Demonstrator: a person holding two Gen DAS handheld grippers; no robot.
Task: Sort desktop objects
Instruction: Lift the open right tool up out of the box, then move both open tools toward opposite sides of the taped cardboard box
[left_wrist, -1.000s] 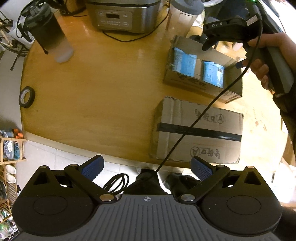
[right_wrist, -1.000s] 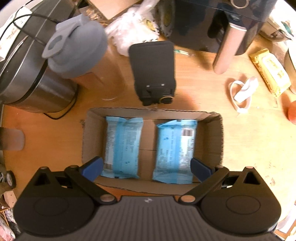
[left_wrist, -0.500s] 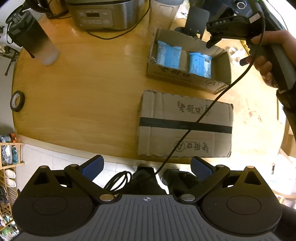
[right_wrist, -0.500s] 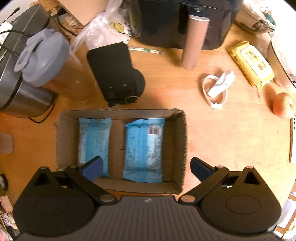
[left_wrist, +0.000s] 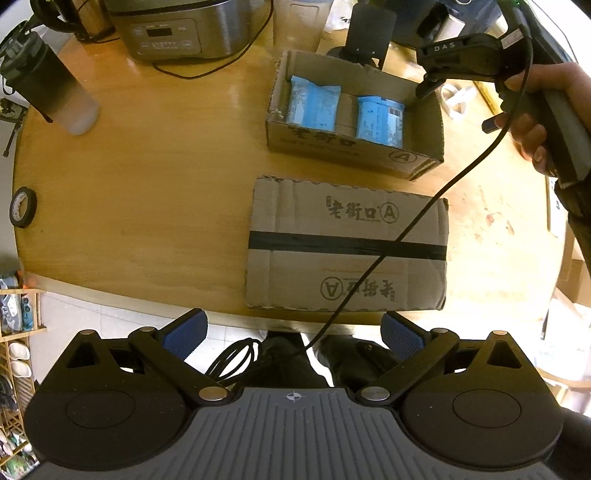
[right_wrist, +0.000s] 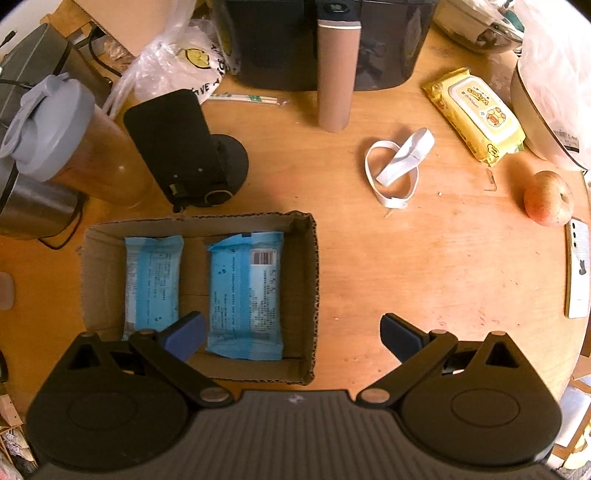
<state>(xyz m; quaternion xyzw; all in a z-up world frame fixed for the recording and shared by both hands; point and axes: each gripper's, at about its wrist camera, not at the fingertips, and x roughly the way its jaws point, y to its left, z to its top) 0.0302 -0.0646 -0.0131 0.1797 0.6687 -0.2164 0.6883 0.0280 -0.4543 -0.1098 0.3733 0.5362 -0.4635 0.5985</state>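
Hovering wide open and empty, the right hand-held gripper (right_wrist: 291, 332) straddles the open box (right_wrist: 308, 295) wall, likely seeking loose items ahead; the left hand-held gripper (left_wrist: 293, 334), equally open, waits.

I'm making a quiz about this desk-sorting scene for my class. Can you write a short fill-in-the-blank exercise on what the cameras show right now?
1. The open cardboard box holds ____ blue packets.
2. The flat closed carton is sealed with a strip of ____ tape.
3. The right tool has its jaws ____ and grips nothing.
4. The yellow wipes pack lies ____ the open cardboard box, on the wooden table.

Missing words: two; black; open; outside
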